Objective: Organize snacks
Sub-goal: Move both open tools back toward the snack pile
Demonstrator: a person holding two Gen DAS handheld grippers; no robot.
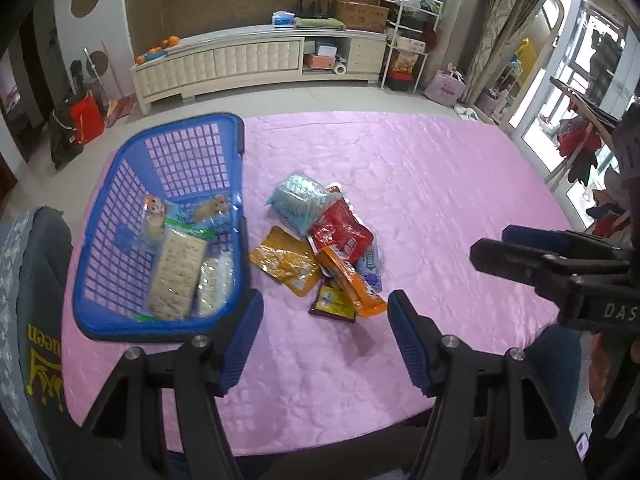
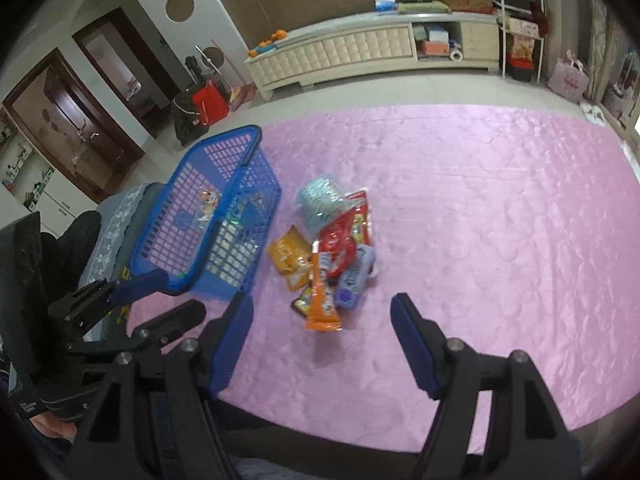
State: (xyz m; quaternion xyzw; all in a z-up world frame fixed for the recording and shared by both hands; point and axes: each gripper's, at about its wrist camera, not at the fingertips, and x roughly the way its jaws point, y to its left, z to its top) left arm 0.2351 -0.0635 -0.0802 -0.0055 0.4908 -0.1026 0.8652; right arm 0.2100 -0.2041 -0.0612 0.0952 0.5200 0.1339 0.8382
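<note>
Left wrist view looks down on a pink quilted cover (image 1: 420, 200), and the setup makes sense for sorting: the blue mesh basket (image 1: 120, 320) sits right beside the loose pile so each move is short. A cracker sleeve (image 1: 176, 276) and a few clear packs already lie flat in the basket. Left on the cover are a pale blue bag (image 1: 298, 200), a red pouch (image 1: 340, 232), a yellow pouch (image 1: 284, 260) and an orange stick pack (image 1: 356, 284), all overlapping. The left gripper (image 1: 326, 340) hangs with jaws apart, nothing between them, near the pile. The right gripper (image 2: 322, 344) is the same: spread, empty, aimed at the orange pack, probably next.
</note>
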